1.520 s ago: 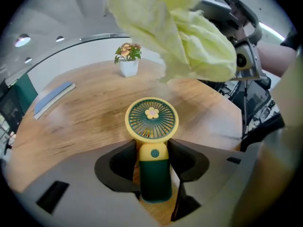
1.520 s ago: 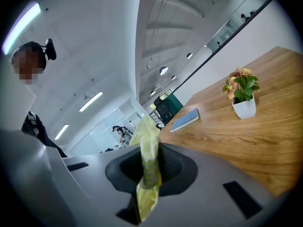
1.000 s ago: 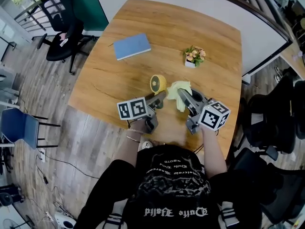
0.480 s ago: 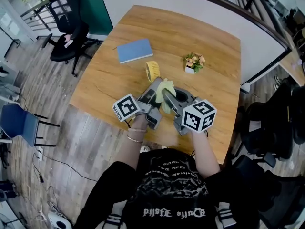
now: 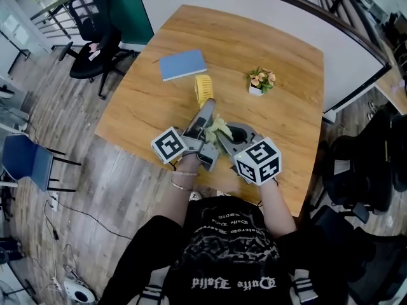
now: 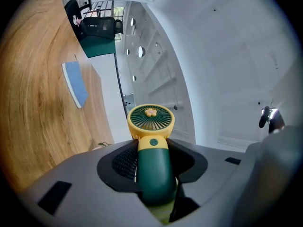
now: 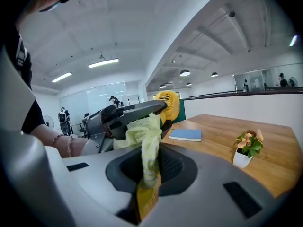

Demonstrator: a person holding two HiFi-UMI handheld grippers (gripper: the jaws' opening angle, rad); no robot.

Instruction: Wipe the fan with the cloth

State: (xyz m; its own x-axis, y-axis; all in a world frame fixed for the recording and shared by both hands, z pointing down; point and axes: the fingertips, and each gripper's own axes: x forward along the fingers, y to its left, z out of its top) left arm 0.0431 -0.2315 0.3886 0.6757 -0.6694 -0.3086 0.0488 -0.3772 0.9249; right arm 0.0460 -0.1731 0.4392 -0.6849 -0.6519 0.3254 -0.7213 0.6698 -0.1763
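**Tongs on fan and cloth: wipe barely begun**

- Left tongs (image 5: pixel 205 114): clamped on the fan (image 6: pixel 152 167) by its green handle. The jaws have just closed further on it.
- Fan: held up off the tabletop (image 5: pixel 273 43), yellow grille head pointing away from the person.
- Right tongs (image 5: pixel 224 138): pinching the cloth (image 7: pixel 147 141), which is pale yellow. Its free end is bunched against the left tongs, just below the fan head.
- Progress, as judged: both items are in hand and close together. The grille looks untouched, so nearly all the wiping is left. Whether the cloth touches the handle cannot be told.
- Containers: one white pot (image 5: pixel 255 89), upright on the tabletop and well apart from the fan, holding a small flowering plant.
- Other: blue notebook (image 5: pixel 182 64), flat on the tabletop beyond the fan.
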